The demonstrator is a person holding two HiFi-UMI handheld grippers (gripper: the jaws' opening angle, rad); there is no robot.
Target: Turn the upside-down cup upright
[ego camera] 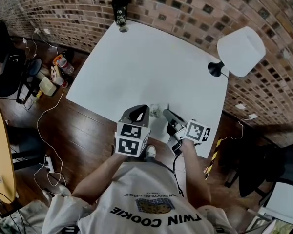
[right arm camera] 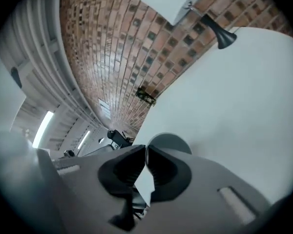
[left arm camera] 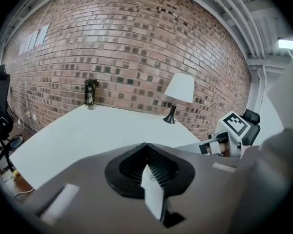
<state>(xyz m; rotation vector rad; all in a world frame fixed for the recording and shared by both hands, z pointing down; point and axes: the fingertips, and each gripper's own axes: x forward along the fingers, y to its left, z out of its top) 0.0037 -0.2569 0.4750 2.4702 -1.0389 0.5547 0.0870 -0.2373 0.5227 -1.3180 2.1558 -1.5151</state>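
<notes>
Right tongs tight on cup

Lighting is even and moderately bright. The white surface is near overexposure and carries only faint shadows. The floor is dim. A strip light glares overhead. All views show fisheye distortion: the wall bows, and the gripper views' corners vignette to black. The left tongs, right tongs and cup are soft, close to the lens.
</notes>
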